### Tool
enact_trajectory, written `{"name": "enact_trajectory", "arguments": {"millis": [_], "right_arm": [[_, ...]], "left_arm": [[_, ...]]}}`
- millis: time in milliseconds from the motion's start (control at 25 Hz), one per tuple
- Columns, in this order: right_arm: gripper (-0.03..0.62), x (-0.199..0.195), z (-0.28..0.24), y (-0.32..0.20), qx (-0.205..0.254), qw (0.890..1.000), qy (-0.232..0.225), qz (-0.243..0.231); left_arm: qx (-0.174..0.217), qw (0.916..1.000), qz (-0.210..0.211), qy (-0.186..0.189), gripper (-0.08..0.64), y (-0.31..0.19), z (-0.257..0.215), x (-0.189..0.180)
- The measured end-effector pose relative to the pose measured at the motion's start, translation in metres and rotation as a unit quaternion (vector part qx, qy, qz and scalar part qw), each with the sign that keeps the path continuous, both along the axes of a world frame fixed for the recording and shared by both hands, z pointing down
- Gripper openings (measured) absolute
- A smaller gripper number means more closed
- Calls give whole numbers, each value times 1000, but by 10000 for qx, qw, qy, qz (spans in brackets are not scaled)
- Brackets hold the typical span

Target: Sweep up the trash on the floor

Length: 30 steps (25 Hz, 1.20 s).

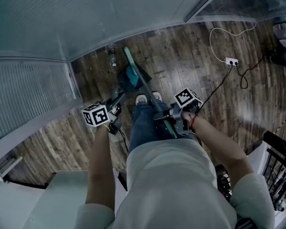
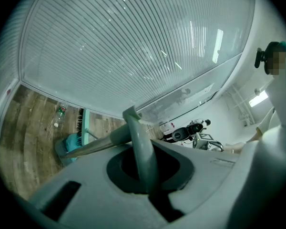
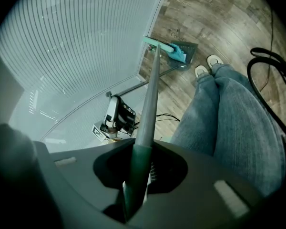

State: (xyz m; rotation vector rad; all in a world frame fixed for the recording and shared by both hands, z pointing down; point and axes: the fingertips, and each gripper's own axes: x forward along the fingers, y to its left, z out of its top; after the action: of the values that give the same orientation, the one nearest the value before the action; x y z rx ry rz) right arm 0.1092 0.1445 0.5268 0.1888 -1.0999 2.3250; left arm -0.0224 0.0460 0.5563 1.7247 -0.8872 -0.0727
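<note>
I stand over a wooden floor (image 1: 190, 56) with a tool in each gripper. My left gripper (image 1: 115, 109) is shut on the grey dustpan handle (image 2: 97, 144), which runs down to the teal dustpan (image 1: 129, 78) (image 2: 69, 144) on the floor. My right gripper (image 1: 168, 118) is shut on the broom handle (image 3: 150, 104). The teal broom head (image 1: 127, 60) (image 3: 158, 45) rests at the dustpan (image 3: 183, 56), close to the wall. A plastic bottle (image 1: 112, 56) (image 2: 60, 113) lies by the wall just beyond the broom head.
Ribbed glass wall panels (image 1: 38, 27) bound the floor at left and back. A white cable and power strip (image 1: 231, 61) and a black cord (image 1: 219, 87) lie at right. My shoes (image 1: 148, 98) stand behind the dustpan. A black rack (image 1: 276, 171) is lower right.
</note>
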Motion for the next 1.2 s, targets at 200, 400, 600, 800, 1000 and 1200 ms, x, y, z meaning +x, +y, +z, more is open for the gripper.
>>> {"name": "enact_trajectory", "arguments": {"millis": [200,400,600,800,1000,1200], "right_arm": [[58,-6,3,-11,125,9999,-38,19],[58,-12,5,-28,206,9998,53,4],[58,-28,6,-46,256,9997,46,-14],[60,-43,9,-64,321,9994,136,-54],[58,-58,8,-81,362,9992,148,-46],[58,-71,10,-93,457,9988,184,-74]], "left_arm": [[24,9997,-235,-52,5,5,1,-15],[-10,9993,-329,-156,3,10,-2,-32],[-28,9985,-510,-193,3,11,-3,-53],[-43,9984,-520,-221,3,13,-3,-68],[-49,9984,-544,-168,5,15,-3,-81],[-60,9975,-677,-169,5,20,-2,-102]]}}
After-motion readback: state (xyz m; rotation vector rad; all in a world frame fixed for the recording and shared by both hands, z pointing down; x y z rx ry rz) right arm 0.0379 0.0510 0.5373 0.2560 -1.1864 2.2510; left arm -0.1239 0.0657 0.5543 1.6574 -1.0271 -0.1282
